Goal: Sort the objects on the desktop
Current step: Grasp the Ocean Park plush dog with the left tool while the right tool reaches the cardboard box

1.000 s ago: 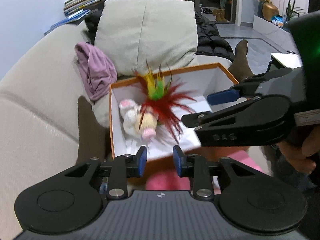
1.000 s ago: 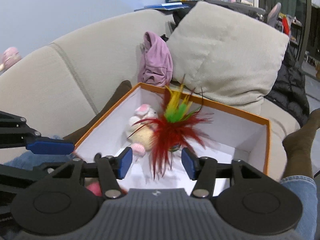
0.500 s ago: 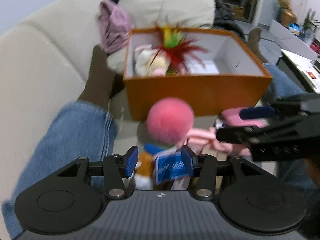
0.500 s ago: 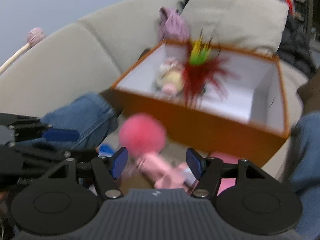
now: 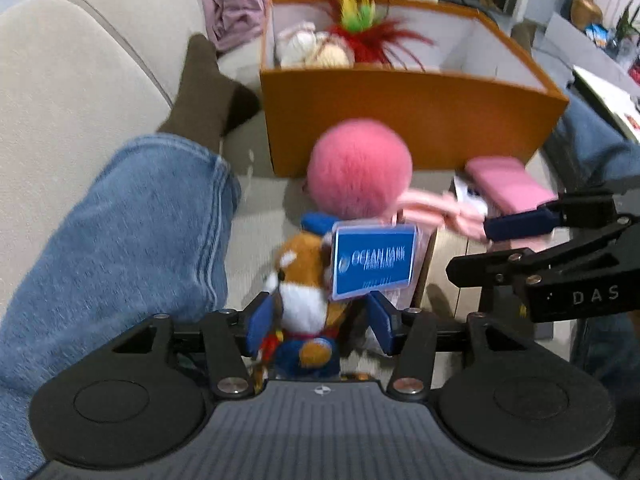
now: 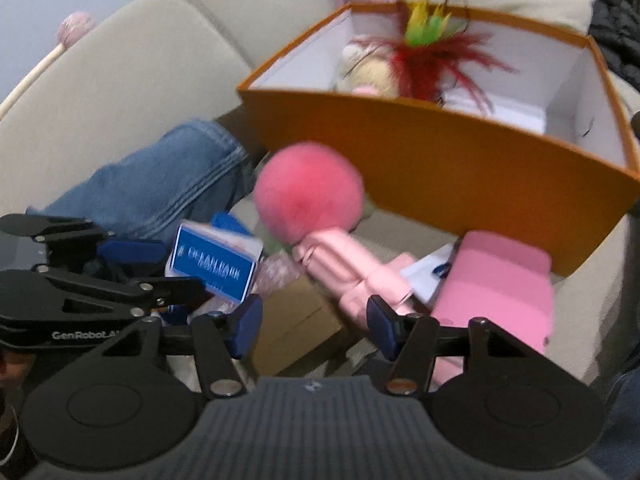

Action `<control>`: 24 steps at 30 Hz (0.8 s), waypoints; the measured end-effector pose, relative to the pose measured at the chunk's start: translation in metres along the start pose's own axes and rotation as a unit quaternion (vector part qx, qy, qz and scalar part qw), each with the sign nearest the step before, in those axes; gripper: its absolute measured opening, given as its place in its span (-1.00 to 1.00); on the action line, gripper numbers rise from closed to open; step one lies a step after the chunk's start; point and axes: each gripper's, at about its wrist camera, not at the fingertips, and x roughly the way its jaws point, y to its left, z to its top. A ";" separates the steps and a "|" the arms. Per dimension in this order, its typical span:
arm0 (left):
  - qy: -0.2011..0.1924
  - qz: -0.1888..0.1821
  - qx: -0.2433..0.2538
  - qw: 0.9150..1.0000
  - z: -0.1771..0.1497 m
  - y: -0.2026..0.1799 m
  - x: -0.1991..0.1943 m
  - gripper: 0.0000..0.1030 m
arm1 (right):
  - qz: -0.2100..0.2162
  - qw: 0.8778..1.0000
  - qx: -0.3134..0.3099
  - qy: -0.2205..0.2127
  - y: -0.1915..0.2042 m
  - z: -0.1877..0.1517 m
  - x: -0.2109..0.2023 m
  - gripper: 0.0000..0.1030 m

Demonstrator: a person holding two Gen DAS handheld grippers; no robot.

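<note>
Nearest, the left gripper [image 5: 318,318] stands open around an orange-and-white plush toy [image 5: 304,280], its blue pads beside the toy; contact cannot be told. The right gripper [image 6: 314,326] gapes wide and empty above a brown carton [image 6: 294,326]. Beyond, a pink pompom [image 5: 360,168] crowds the orange box [image 5: 416,128], whose near wall rises behind it; feathers [image 5: 360,28] fill its far left corner, with bare floor to the right.

The blue tag [image 5: 373,261] reads "OCEAN PARK". The right gripper [image 5: 516,232] shows "DAS". The left gripper [image 6: 132,264] shows "GenRobot.AI".
</note>
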 end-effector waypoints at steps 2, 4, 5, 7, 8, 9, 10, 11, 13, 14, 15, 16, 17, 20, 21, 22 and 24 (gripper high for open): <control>-0.001 -0.006 -0.001 1.000 -0.002 0.001 0.002 0.25 | -0.007 1.000 -0.023 -0.002 0.005 -0.003 0.002 0.19; 0.002 -0.013 -0.007 1.000 0.000 0.003 0.004 0.27 | -0.013 0.999 -0.046 -0.001 0.010 -0.004 0.002 0.21; 0.002 -0.013 -0.005 1.000 0.001 0.004 0.004 0.27 | -0.011 0.998 -0.061 0.001 0.013 -0.005 0.002 0.24; 0.009 -0.018 0.006 1.000 0.000 0.005 0.002 0.27 | -0.002 0.996 -0.088 0.008 0.017 -0.008 -0.001 0.30; 0.012 -0.019 0.009 1.000 -0.001 0.006 0.001 0.27 | 0.001 0.995 -0.103 0.012 0.020 -0.010 -0.001 0.31; 0.016 -0.023 0.012 1.000 -0.002 0.007 0.001 0.27 | 0.001 0.993 -0.115 0.015 0.022 -0.012 -0.001 0.31; 0.019 -0.026 0.015 0.999 -0.002 0.005 0.002 0.27 | -0.003 0.991 -0.130 0.019 0.024 -0.014 0.000 0.31; 0.020 -0.027 0.016 0.999 -0.002 0.005 0.002 0.27 | -0.009 0.990 -0.142 0.022 0.026 -0.016 0.002 0.31; 0.021 -0.029 0.011 0.999 -0.001 0.005 0.003 0.24 | -0.019 0.987 -0.159 0.025 0.030 -0.017 0.007 0.31; 0.020 -0.030 0.003 0.999 0.000 0.007 0.003 0.21 | -0.021 0.985 -0.167 0.025 0.032 -0.018 0.008 0.31; 0.018 -0.032 -0.006 0.999 0.002 0.008 0.003 0.17 | -0.023 0.984 -0.173 0.024 0.032 -0.017 0.009 0.31; 0.016 -0.035 -0.016 0.999 0.003 0.010 0.004 0.16 | -0.026 0.983 -0.181 0.023 0.034 -0.018 0.009 0.31; 0.016 -0.037 -0.020 0.999 0.005 0.011 0.006 0.16 | -0.028 0.982 -0.188 0.023 0.035 -0.018 0.010 0.31; 0.008 -0.034 -0.034 0.999 0.008 0.012 0.011 0.22 | -0.033 0.980 -0.196 0.025 0.035 -0.019 0.012 0.31; 0.006 -0.034 -0.041 0.999 0.010 0.014 0.012 0.22 | -0.034 0.980 -0.197 0.026 0.035 -0.019 0.013 0.30; 0.005 -0.035 -0.049 0.998 0.011 0.016 0.012 0.22 | -0.036 0.979 -0.197 0.026 0.035 -0.020 0.013 0.29; 0.001 -0.037 -0.061 0.997 0.012 0.018 0.014 0.17 | -0.036 0.979 -0.199 0.026 0.035 -0.021 0.013 0.29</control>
